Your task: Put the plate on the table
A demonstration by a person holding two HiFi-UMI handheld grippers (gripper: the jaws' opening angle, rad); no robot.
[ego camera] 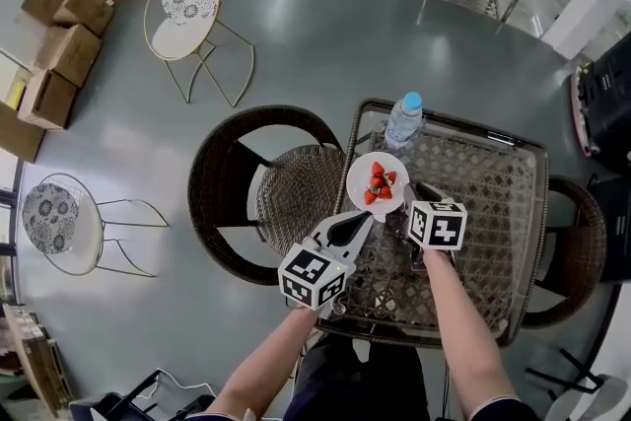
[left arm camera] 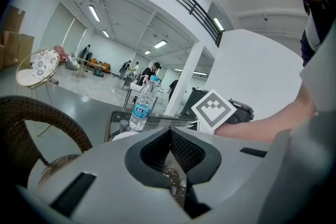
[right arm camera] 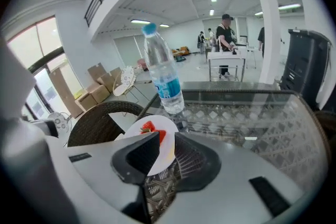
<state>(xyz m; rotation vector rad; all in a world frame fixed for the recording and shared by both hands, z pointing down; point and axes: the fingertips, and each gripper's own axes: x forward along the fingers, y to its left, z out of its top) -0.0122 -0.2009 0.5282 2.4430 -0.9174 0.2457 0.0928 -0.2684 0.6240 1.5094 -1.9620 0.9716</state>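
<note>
The right gripper [right arm camera: 167, 136] was clamped on the rim of the white plate [right arm camera: 169, 150] of strawberries [right arm camera: 149, 127], on the glass table [right arm camera: 247, 113] beside a water bottle [right arm camera: 163, 78] whose blue label was unreadable. The left gripper [left arm camera: 169, 131] was closed and empty.

Nothing is legible; the print on the water bottle [right arm camera: 163, 73] is too blurred.

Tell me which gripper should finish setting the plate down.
Right, I'd say. The right gripper grips the plate by its rim beside the bottle; the left gripper is shut on nothing, off the plate.
</note>
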